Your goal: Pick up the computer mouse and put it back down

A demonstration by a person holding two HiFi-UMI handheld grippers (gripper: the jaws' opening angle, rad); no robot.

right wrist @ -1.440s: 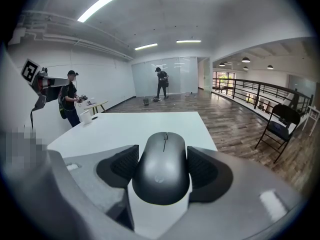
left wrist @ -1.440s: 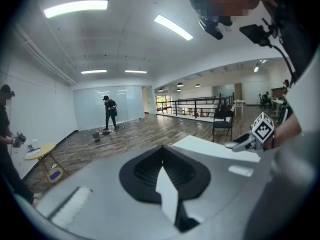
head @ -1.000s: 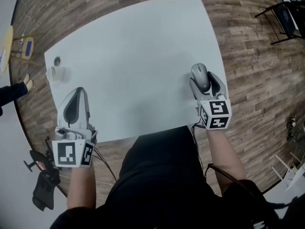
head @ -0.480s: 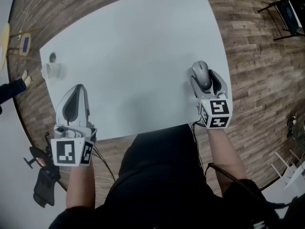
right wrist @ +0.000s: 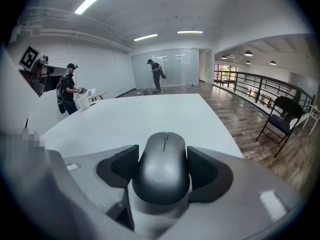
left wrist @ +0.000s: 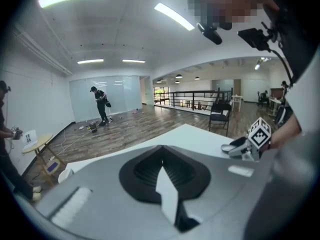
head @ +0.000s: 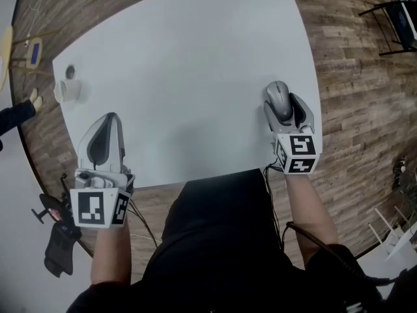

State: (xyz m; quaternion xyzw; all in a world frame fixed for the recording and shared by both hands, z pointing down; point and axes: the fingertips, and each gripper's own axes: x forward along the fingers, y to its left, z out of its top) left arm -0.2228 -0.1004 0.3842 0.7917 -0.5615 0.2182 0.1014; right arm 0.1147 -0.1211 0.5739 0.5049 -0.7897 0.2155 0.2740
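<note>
**Mouse clamped in the right jaws, close to the desk edge**

Head view: against a second ago, the right gripper (head: 285, 107) and the computer mouse (head: 278, 98) have barely shifted. They have edged slightly toward the side of the desk (head: 195, 70) that lies just outside the right-hand jaw. The left gripper (head: 108, 124) stays put. The mouse's nose juts past the jaw tips.

Left gripper view: the left gripper (left wrist: 162, 165) has its jaws closed together, with nothing between them.

Right gripper view: the right gripper (right wrist: 162, 156) is clenched on the mouse (right wrist: 161, 179), a pad pressing each flank. The mouse's long axis runs along the jaws, wheel end pointing out beyond the tips and heel toward their roots. Whether it is clear of the desk cannot be told.

Those flanks are smooth and curved, so the mouse could probably squirt forward or tip nose-down. Opening the jaws too high would drop it, and the near edge leaves little margin.
</note>
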